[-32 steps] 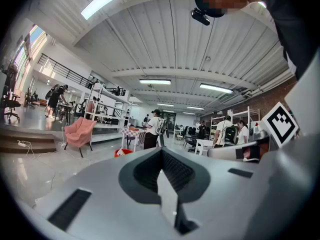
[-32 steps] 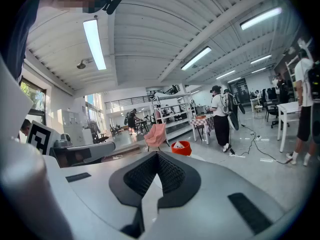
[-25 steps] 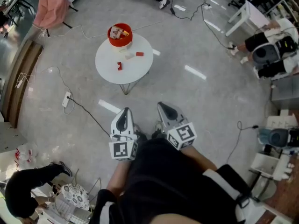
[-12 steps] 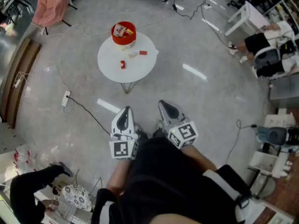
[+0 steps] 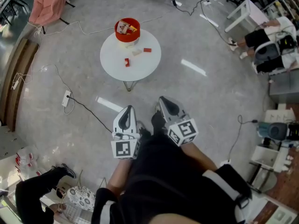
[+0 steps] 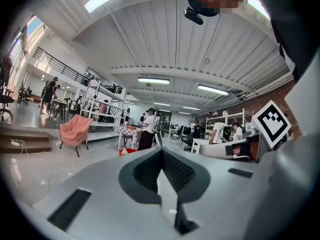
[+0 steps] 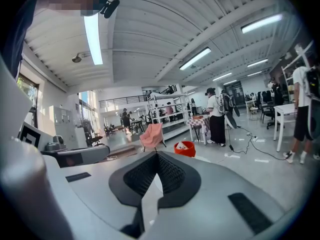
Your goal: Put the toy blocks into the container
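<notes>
Your left gripper (image 5: 126, 110) and right gripper (image 5: 163, 101) both have jaws pressed together with nothing between them, held close to your body; open floor lies between you and the round white table (image 5: 111, 65), well ahead; a cable with power strip (image 5: 67, 98) runs along the floor at left; the red container (image 5: 127, 33) stands at the table's far edge, seemingly with pieces inside; three toy blocks (image 5: 126, 62) lie loose on the tabletop near it, two red, one pale.

red container (image 5: 127, 30), blocks (image 5: 137, 55), round table (image 5: 112, 59)
</notes>
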